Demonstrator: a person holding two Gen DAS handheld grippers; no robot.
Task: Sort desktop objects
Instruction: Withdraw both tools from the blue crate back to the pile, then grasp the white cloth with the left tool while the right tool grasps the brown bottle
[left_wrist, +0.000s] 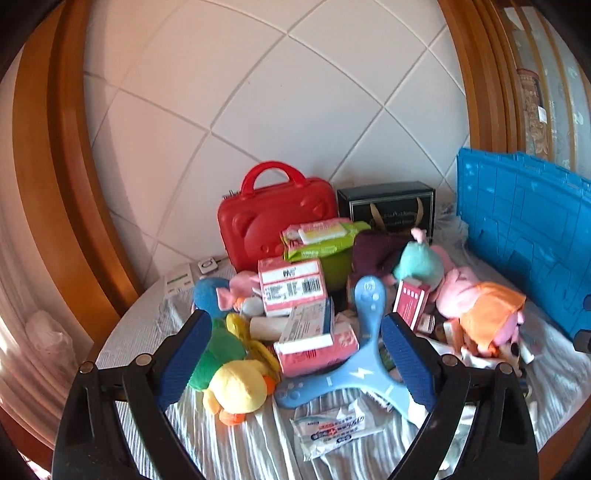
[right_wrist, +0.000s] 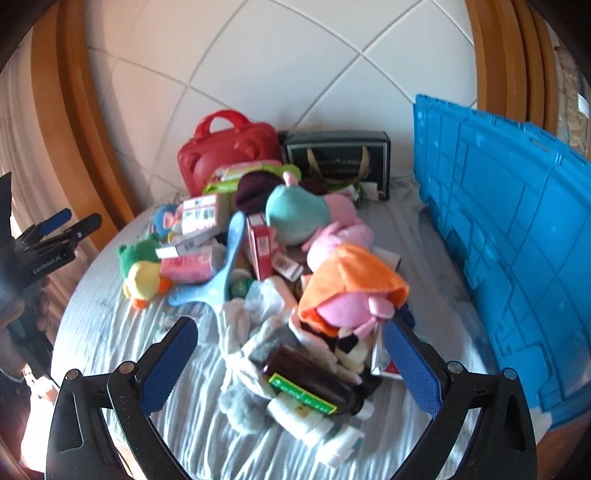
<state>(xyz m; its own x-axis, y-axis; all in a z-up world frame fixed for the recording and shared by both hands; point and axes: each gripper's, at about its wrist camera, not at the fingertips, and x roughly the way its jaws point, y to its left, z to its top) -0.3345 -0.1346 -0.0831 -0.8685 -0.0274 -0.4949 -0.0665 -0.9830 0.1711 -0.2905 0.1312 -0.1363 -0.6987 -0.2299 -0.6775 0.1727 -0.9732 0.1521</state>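
Note:
A heap of objects lies on a round table with a striped cloth (left_wrist: 236, 443). In the left wrist view my left gripper (left_wrist: 293, 321) is open and empty, above pink boxes (left_wrist: 293, 286), a blue three-armed toy (left_wrist: 354, 373) and a yellow duck plush (left_wrist: 238, 387). In the right wrist view my right gripper (right_wrist: 291, 328) is open and empty, above a brown bottle with a green label (right_wrist: 306, 384) and a pink plush with an orange hood (right_wrist: 354, 288). The left gripper also shows there at the far left (right_wrist: 62, 225).
A red case (left_wrist: 273, 214) and a black box (left_wrist: 388, 205) stand at the back by the white tiled wall. A blue crate (right_wrist: 517, 236) stands on the right. A wipes pack (left_wrist: 321, 240), a teal plush (right_wrist: 295, 214) and a sachet (left_wrist: 336, 428) lie in the heap.

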